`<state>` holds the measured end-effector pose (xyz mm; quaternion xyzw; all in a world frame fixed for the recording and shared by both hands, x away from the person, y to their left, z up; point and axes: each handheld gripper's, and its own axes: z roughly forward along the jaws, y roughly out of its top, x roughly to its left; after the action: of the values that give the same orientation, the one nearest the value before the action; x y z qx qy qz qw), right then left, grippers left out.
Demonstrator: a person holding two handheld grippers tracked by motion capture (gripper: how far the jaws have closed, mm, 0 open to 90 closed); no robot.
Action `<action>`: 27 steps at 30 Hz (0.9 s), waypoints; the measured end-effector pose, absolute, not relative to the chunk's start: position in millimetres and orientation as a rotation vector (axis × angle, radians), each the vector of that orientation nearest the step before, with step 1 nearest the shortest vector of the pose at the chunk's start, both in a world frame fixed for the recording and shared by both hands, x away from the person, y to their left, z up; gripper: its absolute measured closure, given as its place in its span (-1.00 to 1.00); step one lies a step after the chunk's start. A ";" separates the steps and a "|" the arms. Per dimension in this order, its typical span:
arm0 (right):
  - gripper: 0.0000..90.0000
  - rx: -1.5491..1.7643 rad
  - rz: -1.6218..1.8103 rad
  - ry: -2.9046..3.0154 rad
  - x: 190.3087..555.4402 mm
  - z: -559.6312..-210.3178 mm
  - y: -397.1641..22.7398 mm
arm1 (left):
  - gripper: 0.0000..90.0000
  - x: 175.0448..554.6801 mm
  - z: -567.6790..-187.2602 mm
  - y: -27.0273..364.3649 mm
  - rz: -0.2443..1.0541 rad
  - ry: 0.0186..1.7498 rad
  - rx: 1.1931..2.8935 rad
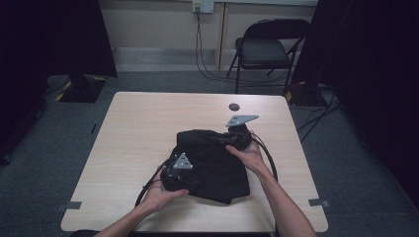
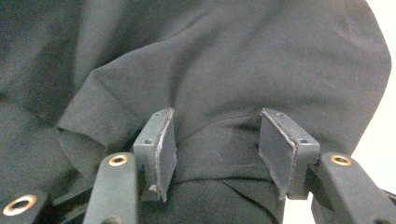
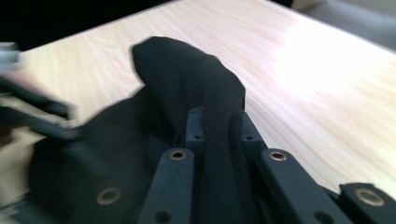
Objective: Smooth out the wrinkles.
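Pinching black cloth (image 3: 187,88) fold, right gripper (image 3: 218,128), bare table (image 3: 299,70) beyond

No text, label, brand or number can be read anywhere.

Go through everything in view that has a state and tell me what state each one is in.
Black cloth: crumpled on the table, one fold lifted.
Right gripper: shut on the lifted fold.
Left gripper: jaws apart, cloth between them, pads not pressing.
Folding chair: unfolded, empty.
Wall socket: cable plugged in.
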<state>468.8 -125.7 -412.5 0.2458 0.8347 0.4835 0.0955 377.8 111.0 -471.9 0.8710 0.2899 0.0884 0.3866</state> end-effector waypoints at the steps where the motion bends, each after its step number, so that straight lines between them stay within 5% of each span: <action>1: 0.79 0.696 1.441 2.475 462.3 -408.8 -125.3 | 0.06 379.3 -473.0 110.3 0.238 0.747 2.210; 13: 0.79 0.601 1.410 2.595 365.4 -439.6 -134.6 | 0.11 372.4 -480.0 113.7 0.305 0.722 2.140; 22: 0.79 0.656 1.330 2.635 351.9 -470.8 -133.9 | 0.16 364.6 -458.6 126.2 0.243 0.734 2.122; 27: 0.80 0.632 1.234 2.548 366.0 -473.4 -136.1 | 0.10 359.8 -432.4 148.6 0.341 0.729 2.009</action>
<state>366.0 -136.1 -473.4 0.2164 0.8719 0.4224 0.1203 359.8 148.6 -432.4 0.8195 0.2976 0.1393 0.4695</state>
